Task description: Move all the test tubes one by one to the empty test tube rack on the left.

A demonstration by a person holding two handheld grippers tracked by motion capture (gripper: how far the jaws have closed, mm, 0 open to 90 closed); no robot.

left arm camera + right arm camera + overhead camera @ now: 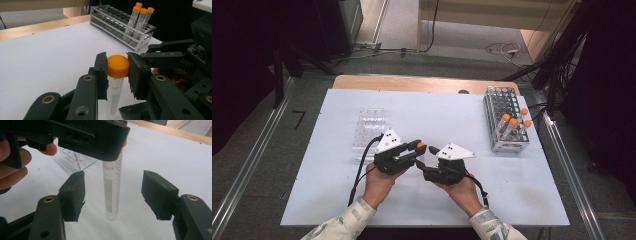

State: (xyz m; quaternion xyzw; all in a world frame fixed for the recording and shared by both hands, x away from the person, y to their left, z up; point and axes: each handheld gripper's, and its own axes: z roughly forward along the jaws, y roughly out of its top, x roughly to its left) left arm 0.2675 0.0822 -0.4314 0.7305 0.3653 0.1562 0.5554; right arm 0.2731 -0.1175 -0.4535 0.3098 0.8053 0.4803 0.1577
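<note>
Orange-capped tube [117, 75] hangs clamped in the left gripper [117, 67], between the right gripper's [113, 192] parted jaws.

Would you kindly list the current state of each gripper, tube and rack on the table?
Left gripper: shut on the held tube's orange cap.
Held tube: capped, upright, hanging between the right gripper's pads without touching them.
Right gripper: open.
Metal rack: holds four capped tubes at one end, other holes vacant.
Clear rack: no tubes in it.
</note>
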